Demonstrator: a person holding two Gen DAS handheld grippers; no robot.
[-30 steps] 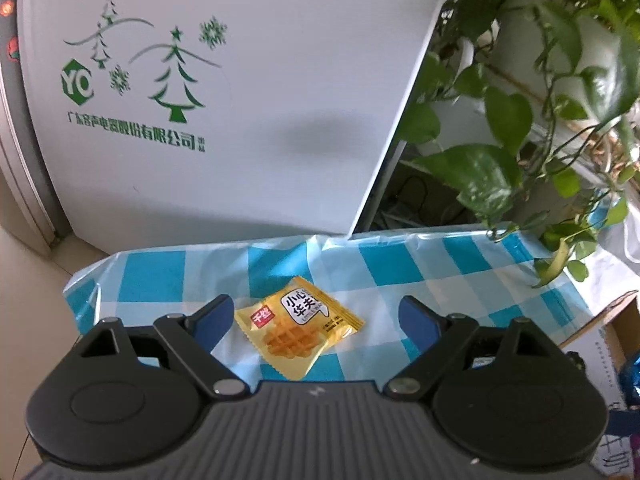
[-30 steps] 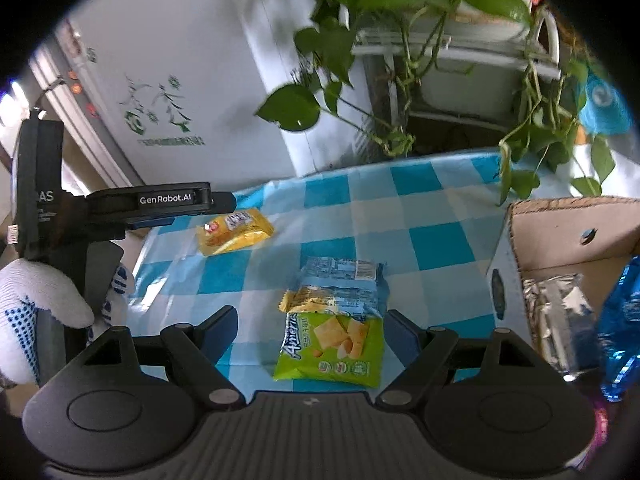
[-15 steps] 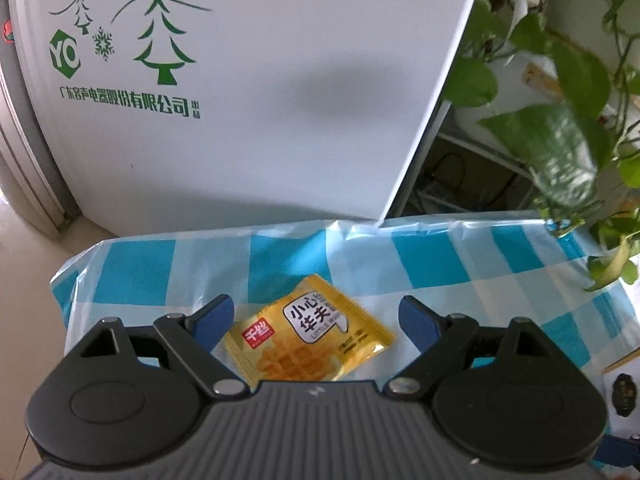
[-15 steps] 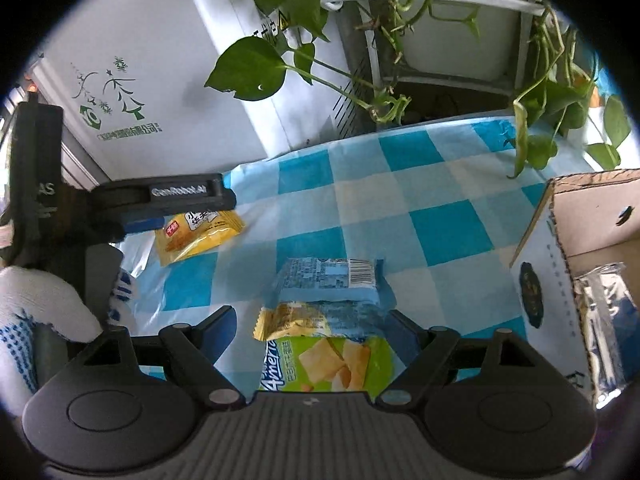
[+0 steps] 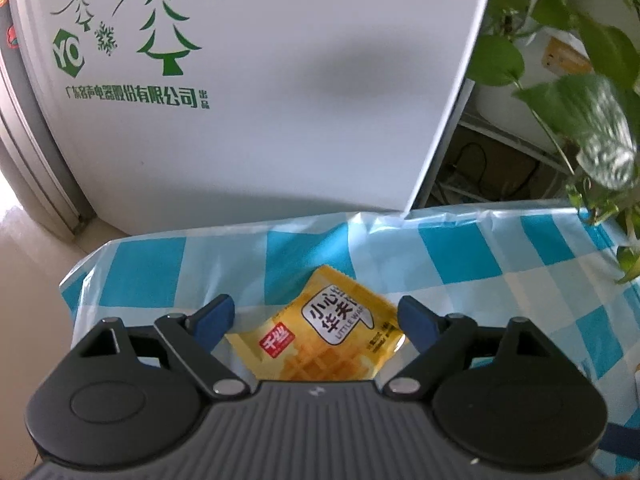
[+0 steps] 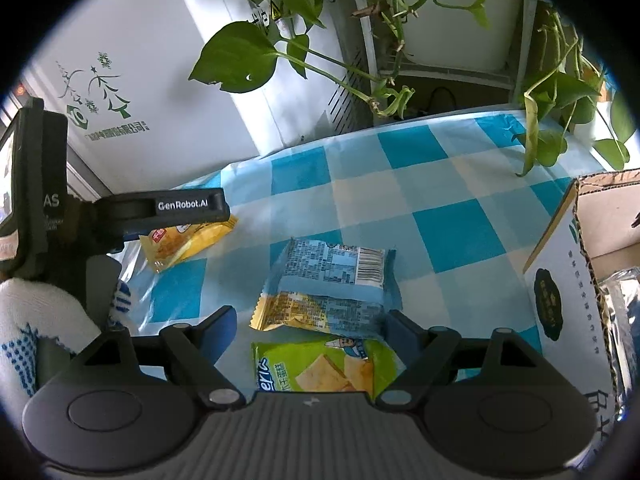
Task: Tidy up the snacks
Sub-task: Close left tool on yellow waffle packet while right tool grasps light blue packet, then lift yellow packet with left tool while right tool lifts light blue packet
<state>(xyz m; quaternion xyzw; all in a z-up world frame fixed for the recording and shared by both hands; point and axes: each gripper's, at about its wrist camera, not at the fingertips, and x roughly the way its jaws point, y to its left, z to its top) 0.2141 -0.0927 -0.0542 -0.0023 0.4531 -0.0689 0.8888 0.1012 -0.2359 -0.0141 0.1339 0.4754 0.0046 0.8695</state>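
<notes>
Early: some pkts in box [image 6: 560,264], 4 left on counter [image 6: 452,232]; both jaws closing, L on waffle pkt [image 5: 328,332], R on cracker pkt [image 6: 320,372], neither gripped.

Checked tablecloth [image 6: 452,232]: yellow packet [image 6: 188,242] left, blue packet [image 6: 336,272] centre, green packet [image 6: 316,368] below, box [image 6: 560,280] right.

My left tongs' body hides the near end of the waffle pack [image 5: 320,336]; my right tongs cover the bottom of the green cracker bag [image 6: 320,370]; the yellow wrapper [image 6: 296,312] overlaps the blue packet [image 6: 336,268]; beyond, right, the box [image 6: 560,292] runs off frame, its silvery contents unreadable; a leaf [image 5: 600,152] blurs.
</notes>
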